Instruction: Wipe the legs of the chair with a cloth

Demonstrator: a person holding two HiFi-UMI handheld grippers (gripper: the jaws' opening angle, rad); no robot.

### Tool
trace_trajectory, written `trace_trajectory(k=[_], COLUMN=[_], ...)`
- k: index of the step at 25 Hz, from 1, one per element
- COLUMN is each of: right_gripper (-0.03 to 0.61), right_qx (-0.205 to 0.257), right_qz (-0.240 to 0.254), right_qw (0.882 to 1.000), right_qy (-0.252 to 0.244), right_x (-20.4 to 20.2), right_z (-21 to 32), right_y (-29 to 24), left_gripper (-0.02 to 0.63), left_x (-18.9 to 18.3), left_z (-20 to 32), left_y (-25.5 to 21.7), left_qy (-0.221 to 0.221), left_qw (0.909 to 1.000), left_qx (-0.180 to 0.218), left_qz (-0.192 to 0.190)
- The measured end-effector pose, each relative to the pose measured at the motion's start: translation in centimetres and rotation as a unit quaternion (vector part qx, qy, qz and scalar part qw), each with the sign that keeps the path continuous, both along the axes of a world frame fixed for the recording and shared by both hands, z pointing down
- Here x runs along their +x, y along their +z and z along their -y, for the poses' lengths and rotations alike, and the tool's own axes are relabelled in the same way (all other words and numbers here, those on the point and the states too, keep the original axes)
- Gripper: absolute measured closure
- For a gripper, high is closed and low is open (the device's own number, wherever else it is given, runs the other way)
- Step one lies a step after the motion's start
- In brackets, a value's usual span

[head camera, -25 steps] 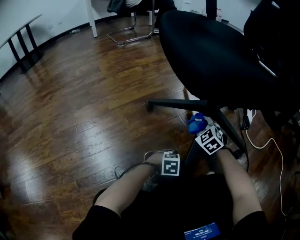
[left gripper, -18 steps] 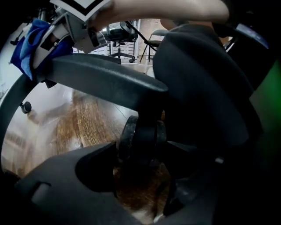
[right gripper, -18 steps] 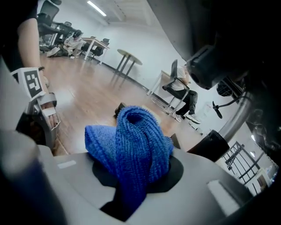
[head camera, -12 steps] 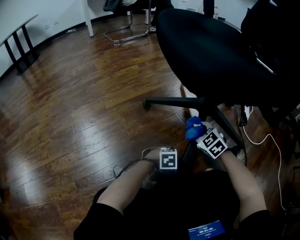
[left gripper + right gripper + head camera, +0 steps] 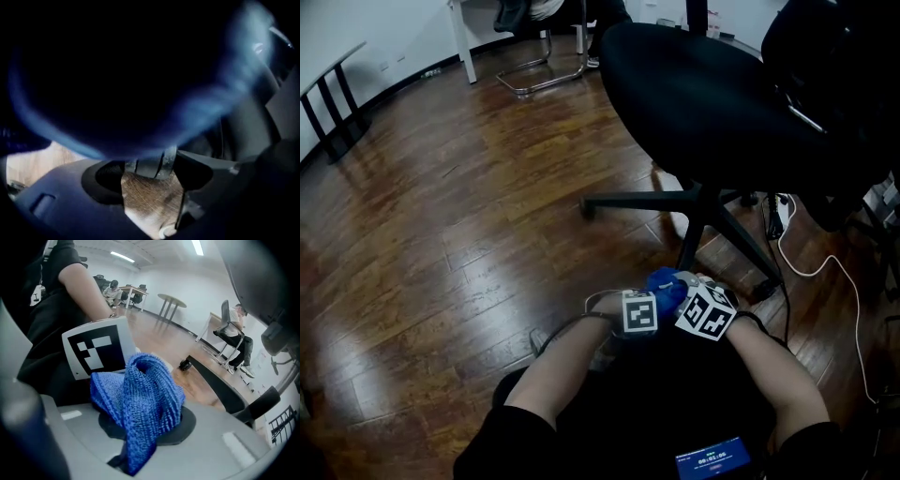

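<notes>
Well, the right gripper point(image 5: 145, 427) was clamped on the blue cloth point(image 5: 150, 390), low centre in the head view. The left gripper point(image 5: 150, 187) stood part open, empty. Chair legs point(image 5: 637, 201) lay just above. I'd press the cloth flat along one leg.

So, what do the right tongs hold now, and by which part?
The right tongs pinch the blue cloth by a bunched fold; which edge cannot be told.

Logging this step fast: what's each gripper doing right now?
Left gripper: jaws apart around a grey cylindrical part; grip cannot be told.
Right gripper: closed on the blue knitted cloth.
</notes>
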State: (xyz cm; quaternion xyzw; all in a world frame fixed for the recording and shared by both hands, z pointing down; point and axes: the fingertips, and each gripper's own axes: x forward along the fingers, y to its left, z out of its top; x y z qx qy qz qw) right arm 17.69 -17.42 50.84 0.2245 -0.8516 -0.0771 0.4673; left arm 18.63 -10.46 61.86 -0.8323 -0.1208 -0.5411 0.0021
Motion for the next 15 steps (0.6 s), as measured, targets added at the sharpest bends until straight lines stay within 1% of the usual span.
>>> trace_trajectory(k=[3,7,9,12,15], right_gripper=[0.492,0.492,0.492,0.491,0.492], right_qx=[0.033,0.06,0.068,0.082,0.102], right_qz=[0.004,0.034,0.028,0.017,-0.004], right_qw=[0.998,0.99,0.985,0.981,0.981], right_qy=[0.047,0.127,0.155,0.174,0.166], right_x=[2.4,6.5,8.1,9.1,8.6], right_z=[4.6,12.2,15.2,17.5,16.9], right_y=[-1.1,-3.4,-4.2,-4.8,-4.7], left_gripper=[0.282,0.282,0.282,0.282,0.282], left_x=[1.2,0.3,0.7,1.8,1.7], left_z=[0.8,-0.2,0.5,0.8,1.2], left_y=[-0.5,-0.4,-0.6,-0.9,-0.7], left_qy=[0.006,0.009,0.012,0.018,0.013], left_qw=[0.9994,0.9997,0.9996,0.9985,0.9987], left_qx=[0.016,-0.016,0.003,0.012,0.017], left_qz=[-0.03,-0.017,-0.026,-0.051,-0.046])
